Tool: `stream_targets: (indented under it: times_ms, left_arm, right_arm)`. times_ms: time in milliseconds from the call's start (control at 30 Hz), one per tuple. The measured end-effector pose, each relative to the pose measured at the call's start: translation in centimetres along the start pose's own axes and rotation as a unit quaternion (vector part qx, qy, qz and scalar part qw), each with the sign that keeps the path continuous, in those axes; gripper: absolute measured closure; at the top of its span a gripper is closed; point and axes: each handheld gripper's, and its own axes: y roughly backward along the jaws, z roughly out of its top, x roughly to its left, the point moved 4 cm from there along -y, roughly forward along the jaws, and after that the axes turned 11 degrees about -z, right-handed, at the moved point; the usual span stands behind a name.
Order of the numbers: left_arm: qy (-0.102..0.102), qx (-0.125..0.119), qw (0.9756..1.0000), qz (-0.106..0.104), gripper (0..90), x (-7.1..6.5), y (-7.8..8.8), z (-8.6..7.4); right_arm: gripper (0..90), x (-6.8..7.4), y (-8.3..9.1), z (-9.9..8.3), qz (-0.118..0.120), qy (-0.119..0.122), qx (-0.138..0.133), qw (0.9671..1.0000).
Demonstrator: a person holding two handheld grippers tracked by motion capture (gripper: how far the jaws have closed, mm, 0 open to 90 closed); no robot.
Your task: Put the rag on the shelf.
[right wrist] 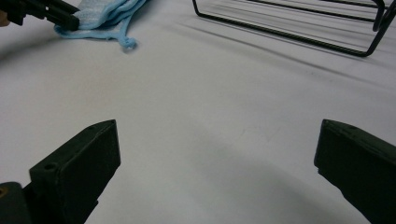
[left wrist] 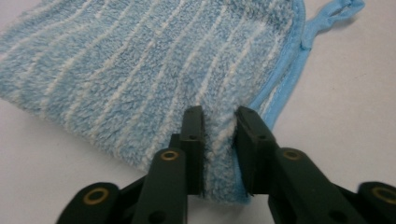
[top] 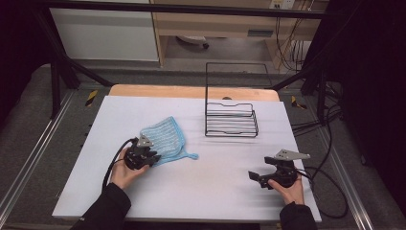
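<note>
High view: nearest, at right, the right tool (top: 262,177) rests on the white counter (top: 215,187) with its jaws spread wide and nothing between them. Left of it and a little farther, the left tool (left wrist: 219,140) has its jaws drawn nearly together, pinching the near edge of the fluffy light-blue cloth with white stripes (top: 163,138), which lies flat on the counter. Farther right stands a black wire rack (top: 231,120). No readable writing.

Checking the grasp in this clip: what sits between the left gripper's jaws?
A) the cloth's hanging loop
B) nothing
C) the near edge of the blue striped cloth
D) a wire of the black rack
C: in the left gripper view the left gripper has its jaws pinching the fluffy near edge of the blue striped cloth.
</note>
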Motion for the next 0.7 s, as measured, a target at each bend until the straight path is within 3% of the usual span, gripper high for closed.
stream_targets:
  times_ms: [367, 700]
  left_arm:
    - [0.014, -0.016, 0.9996, -0.016, 84.1, 0.1, 1.1, 0.3]
    - [0.002, 0.001, 0.9996, -0.028, 84.2, -0.5, 2.0, -0.7]
  right_arm:
    - [1.3, 0.0, -0.1, 0.0, 0.003, 0.002, 0.003, 1.0000]
    - [1.3, 0.1, 0.0, 0.0, 0.005, 0.000, 0.004, 1.0000]
